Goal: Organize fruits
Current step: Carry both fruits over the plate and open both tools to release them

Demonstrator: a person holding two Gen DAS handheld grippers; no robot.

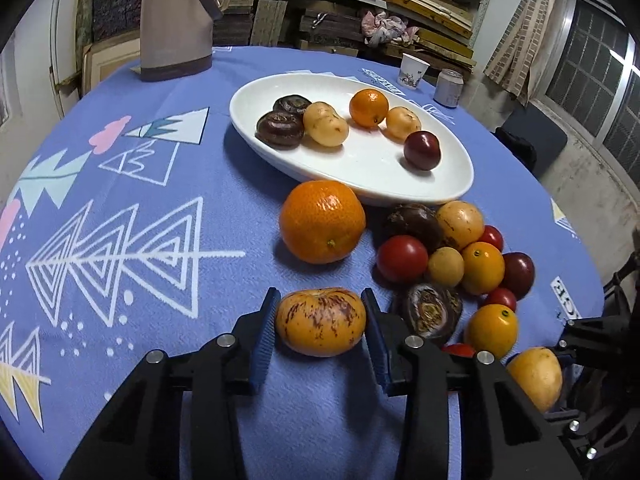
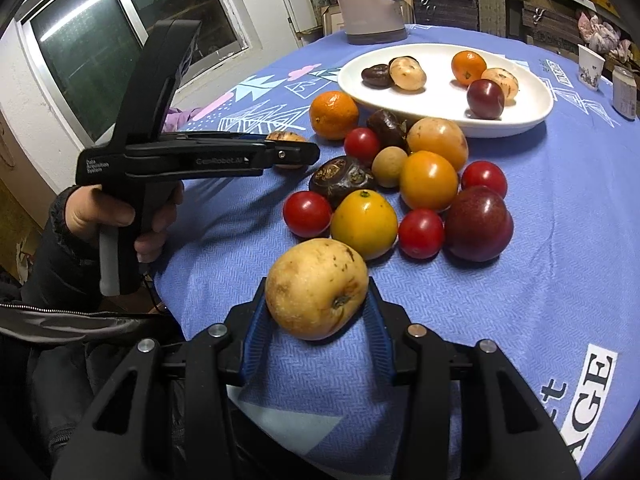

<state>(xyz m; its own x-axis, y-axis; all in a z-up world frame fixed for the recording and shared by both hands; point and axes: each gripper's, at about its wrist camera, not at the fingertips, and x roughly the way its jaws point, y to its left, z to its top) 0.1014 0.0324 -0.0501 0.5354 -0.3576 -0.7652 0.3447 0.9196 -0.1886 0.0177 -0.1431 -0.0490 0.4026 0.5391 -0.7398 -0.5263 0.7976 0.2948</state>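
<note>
Fruits lie in a loose heap [image 2: 404, 184] on the blue patterned tablecloth [image 1: 160, 240], with six more pieces in the white oval dish [image 1: 360, 168] behind the heap. Going left to right, our left gripper [image 1: 320, 336] has its blue pads touching both sides of a streaked yellow-orange fruit [image 1: 320, 322] that sits on the cloth. In the right wrist view that tool's side reads "Data Acquisition System" and "GenRobot.AI", and our left hand [image 2: 116, 216] wraps its handle, held level over the table edge. A large mandarin [image 1: 322, 222] sits alone just before the dish. Our right gripper [image 2: 318, 312] pinches a speckled yellow pear-like fruit [image 2: 316, 288] between its pads. The cloth's near corner shows letters "AGE". Beyond stand a paper cup [image 1: 414, 71] and a can [image 1: 449, 88]; a window [image 2: 120, 28] and stacked boards [image 1: 420, 4] fill the room.
</note>
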